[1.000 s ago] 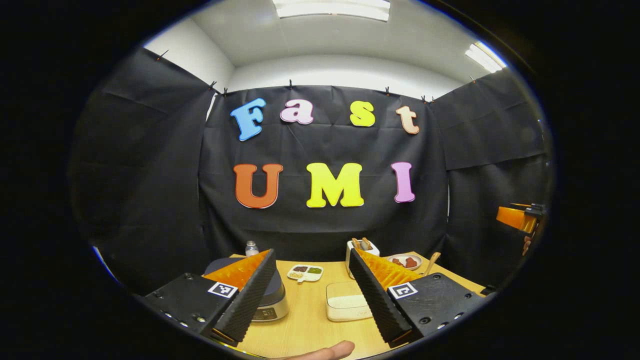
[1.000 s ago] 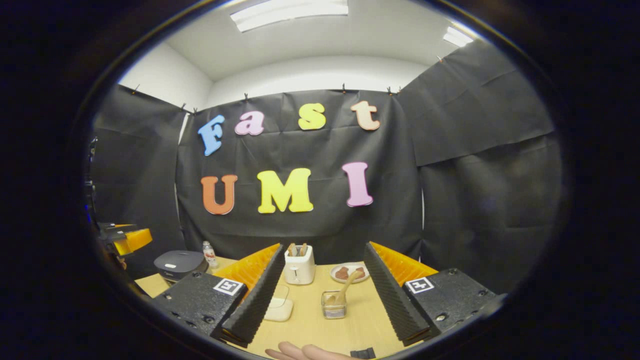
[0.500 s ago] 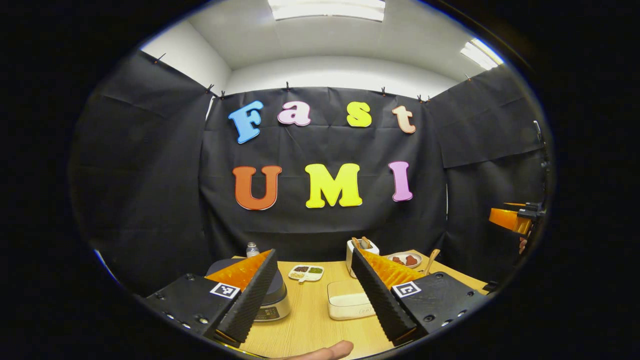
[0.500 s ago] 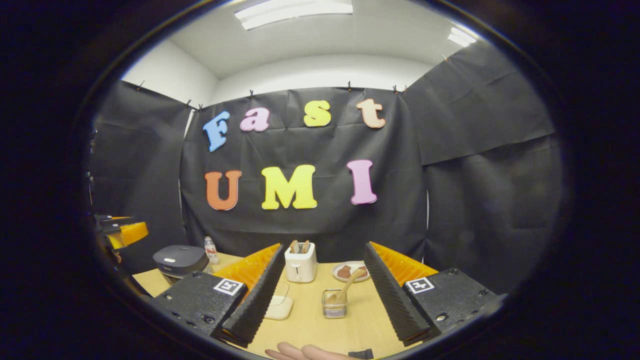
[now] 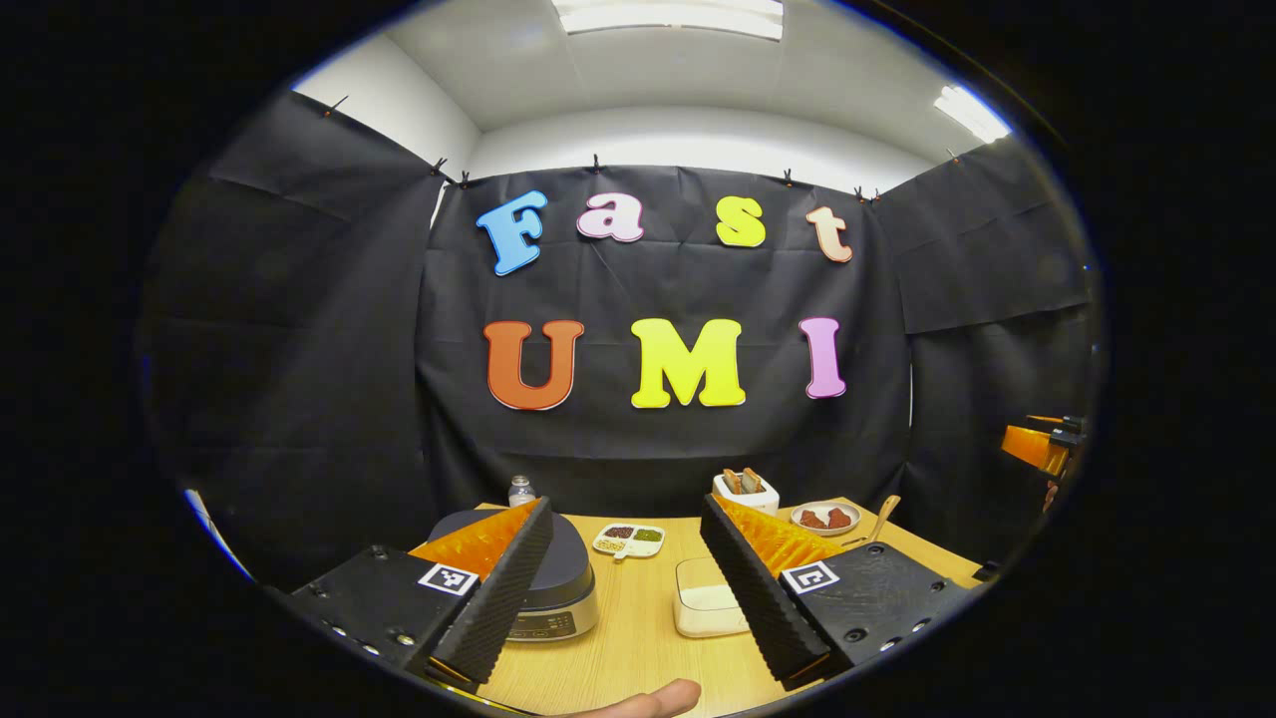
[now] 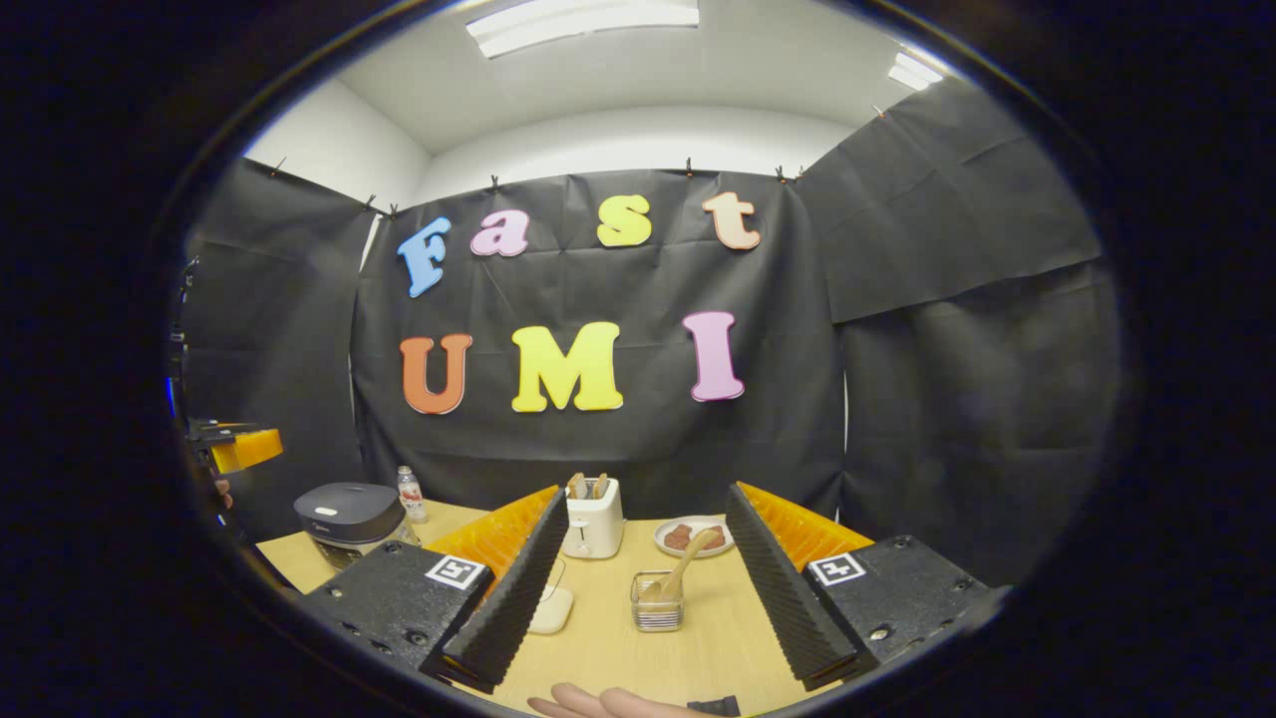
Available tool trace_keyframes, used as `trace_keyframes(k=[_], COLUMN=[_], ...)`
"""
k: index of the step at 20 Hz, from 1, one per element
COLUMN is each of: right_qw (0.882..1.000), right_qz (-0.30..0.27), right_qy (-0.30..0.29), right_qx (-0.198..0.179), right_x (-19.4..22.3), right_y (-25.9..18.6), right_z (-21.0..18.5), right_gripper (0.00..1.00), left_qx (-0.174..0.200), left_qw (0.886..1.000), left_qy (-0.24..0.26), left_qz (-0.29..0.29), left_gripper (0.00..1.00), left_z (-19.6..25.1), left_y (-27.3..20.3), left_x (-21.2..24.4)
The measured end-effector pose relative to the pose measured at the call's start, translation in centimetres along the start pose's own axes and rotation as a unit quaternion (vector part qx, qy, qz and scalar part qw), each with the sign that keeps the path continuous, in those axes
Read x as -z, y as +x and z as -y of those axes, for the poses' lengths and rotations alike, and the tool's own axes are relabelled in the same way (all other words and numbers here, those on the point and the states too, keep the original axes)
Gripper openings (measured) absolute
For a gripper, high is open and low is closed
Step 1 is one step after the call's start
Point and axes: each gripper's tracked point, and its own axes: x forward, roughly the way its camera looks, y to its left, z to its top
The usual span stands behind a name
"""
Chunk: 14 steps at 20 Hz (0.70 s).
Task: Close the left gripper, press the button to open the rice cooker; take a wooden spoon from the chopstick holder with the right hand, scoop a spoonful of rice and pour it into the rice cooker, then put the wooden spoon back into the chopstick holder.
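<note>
The dark grey rice cooker (image 5: 563, 588) stands lid down at the table's left, partly behind my left gripper's left finger. My left gripper (image 5: 623, 506) is open and empty, above the table's near side. A white box of rice (image 5: 703, 598) sits to the cooker's right. In the right gripper view, a wooden spoon (image 6: 688, 560) leans in the clear chopstick holder (image 6: 657, 604), straight ahead between my fingers. My right gripper (image 6: 647, 494) is open and empty, short of the holder. The cooker (image 6: 347, 514) stands far left, the rice box (image 6: 550, 609) peeks past my left finger.
A white toaster (image 6: 592, 519) and a plate of brown food (image 6: 694, 538) stand at the back, with a small bottle (image 6: 407, 494) by the cooker. A divided sauce dish (image 5: 628, 538) lies mid-table. The other gripper (image 5: 1037, 444) hovers at the right.
The left gripper has come a little closer to the rice cooker, which looks larger and sits further right in its view. The right gripper has barely moved. Both stay open.
</note>
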Motion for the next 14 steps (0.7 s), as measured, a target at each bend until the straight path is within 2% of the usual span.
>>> trace_keyframes(k=[2, 3, 4, 5, 6, 7, 8, 9, 10, 11, 12, 13, 14], right_qw=[1.000, 1.000, 1.000, 1.000, 1.000, 1.000, 1.000, 1.000, 1.000, 1.000, 0.999, 0.998, 0.997], right_qz=[-0.002, -0.005, -0.010, -0.016, -0.018, -0.017, -0.014, -0.010, -0.008, -0.014, -0.027, -0.041, -0.051], right_qy=[0.005, 0.007, 0.010, 0.014, 0.017, 0.018, 0.016, 0.013, 0.013, 0.016, 0.026, 0.037, 0.044], right_qx=[0.000, 0.000, -0.001, -0.005, -0.013, -0.018, -0.019, -0.017, -0.013, -0.013, -0.021, -0.035, -0.048], right_x=[0.7, 1.2, 1.7, 2.3, 2.5, 2.5, 2.5, 2.5, 2.5, 3.0, 3.8, 4.5, 4.9], right_y=[0.2, 0.3, 0.2, 0.2, 0.0, -0.2, -0.4, -0.5, -0.6, -0.9, -1.3, -1.6, -1.9], right_z=[0.4, 0.5, 0.5, 0.4, 0.1, -0.1, -0.1, 0.1, 0.3, 0.2, -0.3, -1.1, -1.7], right_gripper=[1.00, 1.00, 1.00, 0.97, 1.00, 0.97, 0.97, 0.96, 0.98, 1.00, 1.00, 1.00, 1.00], left_qx=[-0.023, -0.030, -0.035, -0.034, -0.042, -0.046, -0.053, -0.051, -0.054, -0.057, -0.067, -0.065, -0.067], left_qw=[1.000, 0.999, 0.999, 0.998, 0.997, 0.996, 0.995, 0.994, 0.993, 0.992, 0.989, 0.987, 0.985], left_qy=[0.019, 0.024, 0.025, 0.026, 0.030, 0.033, 0.039, 0.043, 0.047, 0.049, 0.054, 0.062, 0.048], left_qz=[-0.007, -0.013, -0.026, -0.039, -0.052, -0.064, -0.073, -0.084, -0.091, -0.105, -0.121, -0.136, -0.153], left_gripper=[0.95, 1.00, 0.80, 0.71, 0.72, 0.48, 0.54, 0.31, 0.25, 0.14, 0.13, 0.16, 0.16], left_z=[-1.6, -2.0, -2.6, -2.8, -3.5, -4.3, -5.1, -5.4, -6.0, -6.6, -7.4, -8.1, -8.3], left_y=[0.9, 1.5, 2.2, 2.8, 3.4, 4.1, 4.7, 5.2, 5.9, 6.8, 7.5, 8.7, 9.4], left_x=[0.9, 1.4, 2.1, 3.0, 3.8, 4.6, 5.3, 6.0, 6.8, 7.6, 8.7, 9.7, 11.4])
